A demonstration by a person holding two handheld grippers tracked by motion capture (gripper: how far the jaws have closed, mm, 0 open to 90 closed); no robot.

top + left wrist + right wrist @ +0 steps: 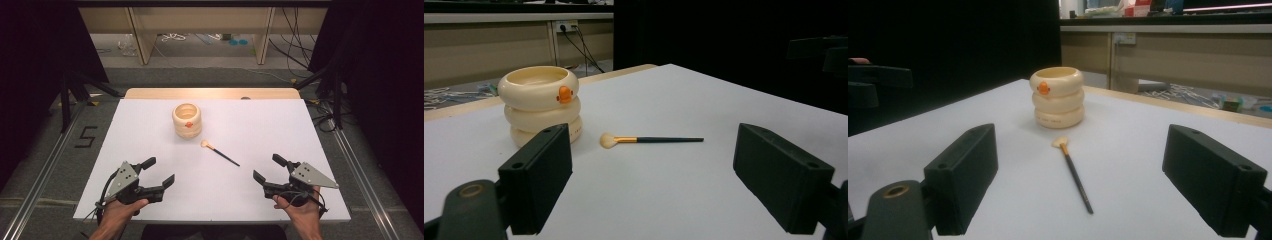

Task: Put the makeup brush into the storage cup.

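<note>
Cream and shiny, the little pot (187, 120) looks like three fat rings stacked one on top of the other, with a round hole at the top. It has a small orange duck face (189, 124) stuck on its side. It looks smooth and hard, like plastic or glazed clay, and I cannot tell which. It stands upright on the white table top (150, 130), toward the far middle.

Just beside the pot lies my brush (220, 152). It is thin and long. Its tip is a soft, fluffy cream tuft, then comes a short gold band, then a dark, skinny handle that gets thinner to a point. The fluffy end points at the pot but is not touching it. The brush lies flat and slanted, with the handle end pointing toward my right side.

The table top is flat, white and plain, with a strip of light wood (210, 93) along the far edge.

My left gripper (159, 172) sits low at the near left. Its two black blocky jaws stand wide apart with nothing between them. My right gripper (267, 169) sits low at the near right, and its jaws are spread wide too, holding nothing. Each one has a flat grey three-cornered plate on top. Both are well apart from the brush, which lies between them and farther out.
</note>
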